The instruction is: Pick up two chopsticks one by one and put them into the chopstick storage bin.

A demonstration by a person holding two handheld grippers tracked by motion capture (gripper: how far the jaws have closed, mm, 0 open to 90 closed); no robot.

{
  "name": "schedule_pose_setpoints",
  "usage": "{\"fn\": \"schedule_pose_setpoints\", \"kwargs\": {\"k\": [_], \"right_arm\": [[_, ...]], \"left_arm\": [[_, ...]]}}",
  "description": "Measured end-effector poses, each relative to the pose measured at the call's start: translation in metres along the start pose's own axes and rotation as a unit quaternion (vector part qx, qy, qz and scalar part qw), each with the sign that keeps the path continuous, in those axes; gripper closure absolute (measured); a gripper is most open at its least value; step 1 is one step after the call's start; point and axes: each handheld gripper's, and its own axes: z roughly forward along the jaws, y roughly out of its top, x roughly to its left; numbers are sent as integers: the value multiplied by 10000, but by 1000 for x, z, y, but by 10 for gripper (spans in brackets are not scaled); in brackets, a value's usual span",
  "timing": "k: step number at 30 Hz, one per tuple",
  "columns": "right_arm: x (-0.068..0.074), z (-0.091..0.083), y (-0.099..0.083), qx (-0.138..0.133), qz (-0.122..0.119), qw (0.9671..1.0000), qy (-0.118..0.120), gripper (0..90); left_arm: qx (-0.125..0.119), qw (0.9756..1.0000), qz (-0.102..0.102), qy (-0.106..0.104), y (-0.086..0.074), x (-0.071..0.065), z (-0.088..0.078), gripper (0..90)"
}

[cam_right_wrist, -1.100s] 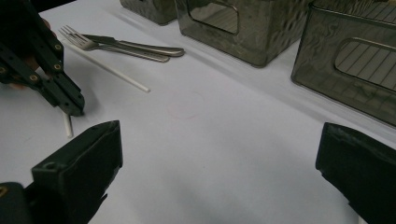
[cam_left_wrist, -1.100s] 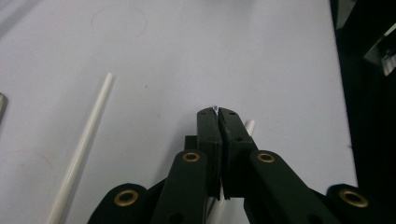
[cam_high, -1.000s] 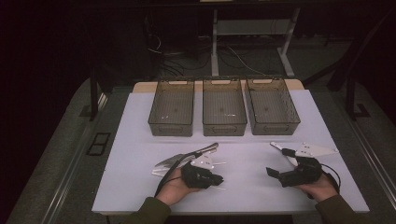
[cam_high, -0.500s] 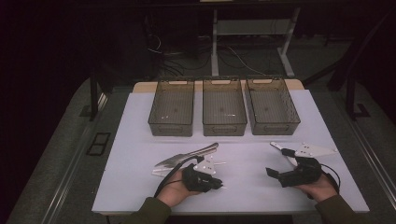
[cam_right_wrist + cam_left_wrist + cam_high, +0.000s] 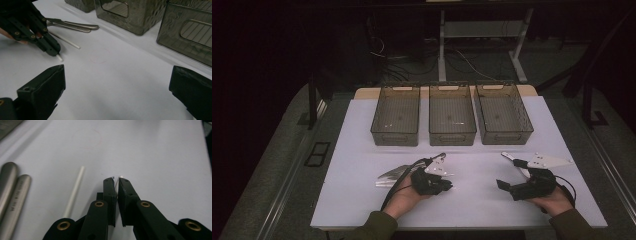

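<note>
Left gripper [image 5: 443,186] sits low on the white table [image 5: 362,200], near edge, left of centre. Its jaws are pressed together on a thin white stick [image 5: 116,181], probably a plastic straw or chopstick; hard to tell which at this resolution. In the right gripper view the stick's white tip [image 5: 59,57] pokes out past the black jaw ends and rests on the table. A second white stick [image 5: 74,191] lies loose just left of the jaws, not touching them. Two metal utensil handles [image 5: 10,195] lie side by side farther left; in the high view they show as a silvery pile [image 5: 394,174] beside the left hand [image 5: 404,199].

Right gripper [image 5: 504,186] rests on the table at near right, held by the right hand [image 5: 554,200], well apart from the left one. Its fingers [image 5: 42,90] stand wide apart with nothing between them.

Three dark translucent bins in a row at the far side: left bin [image 5: 396,116], middle bin [image 5: 452,115], right bin [image 5: 503,114]. All three look empty, mesh bottoms visible. A faint red circle [image 5: 100,55] is marked on the table surface between the grippers.
</note>
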Motion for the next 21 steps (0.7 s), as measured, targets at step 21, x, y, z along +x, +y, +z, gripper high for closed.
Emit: {"fn": "schedule_pose_setpoints", "kwargs": {"k": [21], "right_arm": [[0, -1, 0, -7, 28, 10000, 13, 6]], "left_arm": [[-567, 9979, -301, -107, -11, 7, -63, 703]]}}
